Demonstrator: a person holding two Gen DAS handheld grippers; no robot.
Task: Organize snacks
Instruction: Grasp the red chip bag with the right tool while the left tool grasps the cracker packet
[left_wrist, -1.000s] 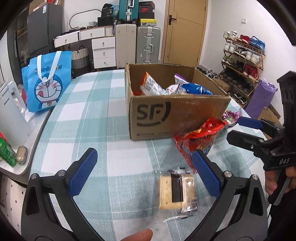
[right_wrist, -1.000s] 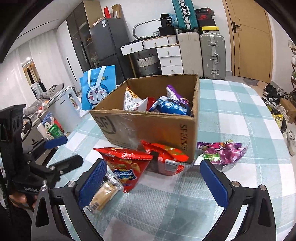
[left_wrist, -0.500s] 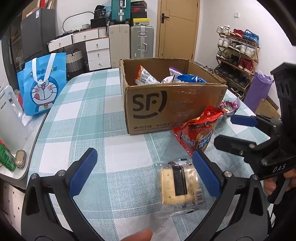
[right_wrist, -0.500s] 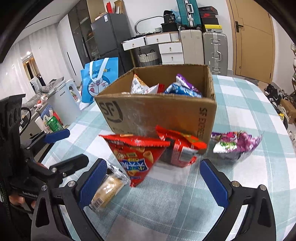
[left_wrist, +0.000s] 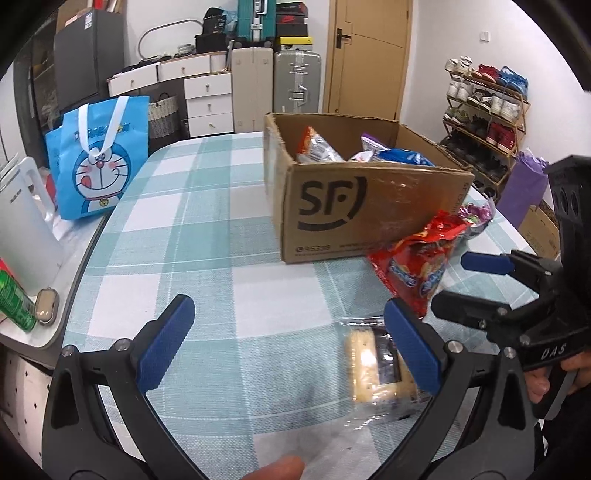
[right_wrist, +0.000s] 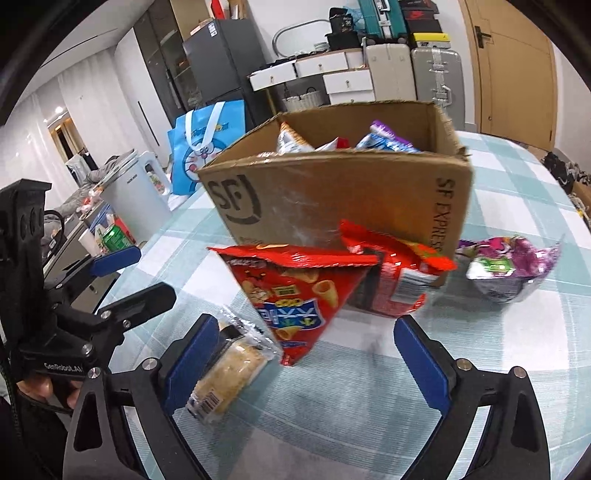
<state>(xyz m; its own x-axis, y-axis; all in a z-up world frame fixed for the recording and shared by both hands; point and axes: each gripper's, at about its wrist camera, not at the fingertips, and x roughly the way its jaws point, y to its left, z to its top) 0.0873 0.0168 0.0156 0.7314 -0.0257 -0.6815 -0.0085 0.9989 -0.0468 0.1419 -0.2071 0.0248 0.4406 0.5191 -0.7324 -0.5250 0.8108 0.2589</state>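
- The right hand-held gripper (right_wrist: 301, 354) is closing with nothing yet pressed; the red triangular crisp bag (right_wrist: 295, 291), leaning against the brown cardboard box (right_wrist: 332, 199), could be caught only by its tip and slip.
- The clear-wrapped biscuit packet (right_wrist: 225, 376) beside one pad could be pinched instead.
- The left hand-held gripper (left_wrist: 288, 343) hangs released over the checked surface (left_wrist: 207, 236).

Both fisheye views looked down at a slant, close over the checked surface (left_wrist: 207, 229). The left view faced the cardboard box (left_wrist: 369, 210) at upper right of frame; the right view met it at centre. Both shared the box and red snack bag (right_wrist: 295, 295).
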